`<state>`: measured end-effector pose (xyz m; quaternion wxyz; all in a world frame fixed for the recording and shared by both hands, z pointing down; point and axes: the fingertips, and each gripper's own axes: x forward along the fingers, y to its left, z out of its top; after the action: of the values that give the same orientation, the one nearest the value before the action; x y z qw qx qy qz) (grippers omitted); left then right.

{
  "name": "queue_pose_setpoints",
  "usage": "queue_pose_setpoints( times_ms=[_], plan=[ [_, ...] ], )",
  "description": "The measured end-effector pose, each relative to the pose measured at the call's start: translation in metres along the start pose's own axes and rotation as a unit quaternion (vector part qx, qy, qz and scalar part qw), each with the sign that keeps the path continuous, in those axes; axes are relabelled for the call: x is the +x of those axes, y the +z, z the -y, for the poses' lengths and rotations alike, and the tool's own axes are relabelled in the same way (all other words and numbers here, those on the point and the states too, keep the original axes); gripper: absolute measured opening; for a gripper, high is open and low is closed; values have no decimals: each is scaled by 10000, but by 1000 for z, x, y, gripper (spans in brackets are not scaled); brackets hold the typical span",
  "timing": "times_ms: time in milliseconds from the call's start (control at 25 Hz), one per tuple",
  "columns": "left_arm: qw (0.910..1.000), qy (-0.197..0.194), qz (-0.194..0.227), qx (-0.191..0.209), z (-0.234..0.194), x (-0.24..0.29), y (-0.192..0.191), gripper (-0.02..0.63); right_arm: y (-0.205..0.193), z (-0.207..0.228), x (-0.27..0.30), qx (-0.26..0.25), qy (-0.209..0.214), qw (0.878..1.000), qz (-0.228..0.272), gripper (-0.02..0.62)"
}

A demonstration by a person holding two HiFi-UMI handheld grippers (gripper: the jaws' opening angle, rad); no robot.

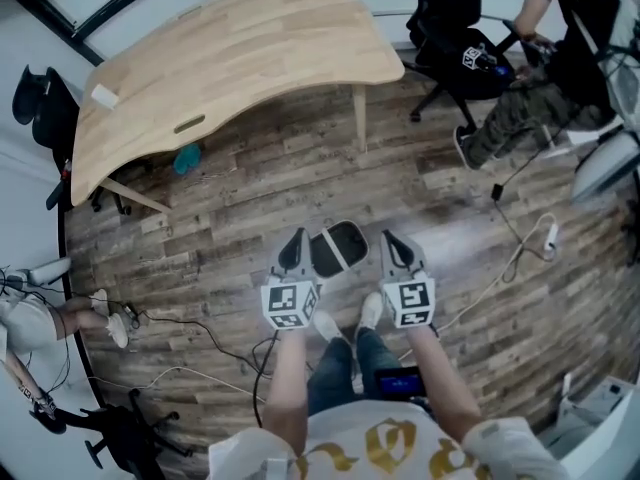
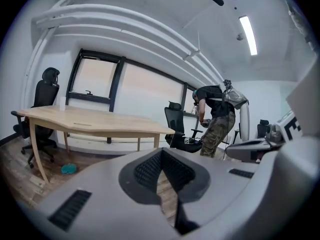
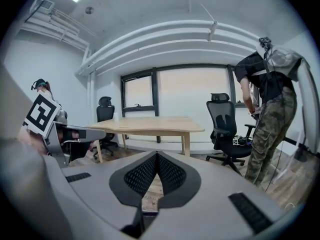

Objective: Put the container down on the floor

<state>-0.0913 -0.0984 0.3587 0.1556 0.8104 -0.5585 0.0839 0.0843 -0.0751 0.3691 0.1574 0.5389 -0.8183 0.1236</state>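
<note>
A dark oval container (image 1: 338,247) with a pale rim lies on the wooden floor, straight ahead of my shoes. My left gripper (image 1: 295,239) hangs above the floor just left of it, and my right gripper (image 1: 392,238) just right of it. Neither touches the container. In the left gripper view the left gripper (image 2: 161,152) has its black pads meeting at the tips with nothing between them. The right gripper (image 3: 156,154) looks the same in its own view, pads together and empty. Both gripper views look out level across the room, so the container is hidden from them.
A light wooden table (image 1: 230,58) stands ahead, with a teal object (image 1: 186,158) on the floor under it. At the right, a person in camouflage trousers (image 1: 520,108) stands beside a black office chair (image 1: 455,38). Cables (image 1: 500,268) trail over the floor at right and left.
</note>
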Motion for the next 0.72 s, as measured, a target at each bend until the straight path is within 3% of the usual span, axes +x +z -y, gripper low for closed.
queue_pose_setpoints(
  times_ms=[720],
  plan=[
    [9991, 209, 361, 79, 5, -50, 74, 0, 82, -15, -34, -51, 26, 9983, 577, -2]
  ],
)
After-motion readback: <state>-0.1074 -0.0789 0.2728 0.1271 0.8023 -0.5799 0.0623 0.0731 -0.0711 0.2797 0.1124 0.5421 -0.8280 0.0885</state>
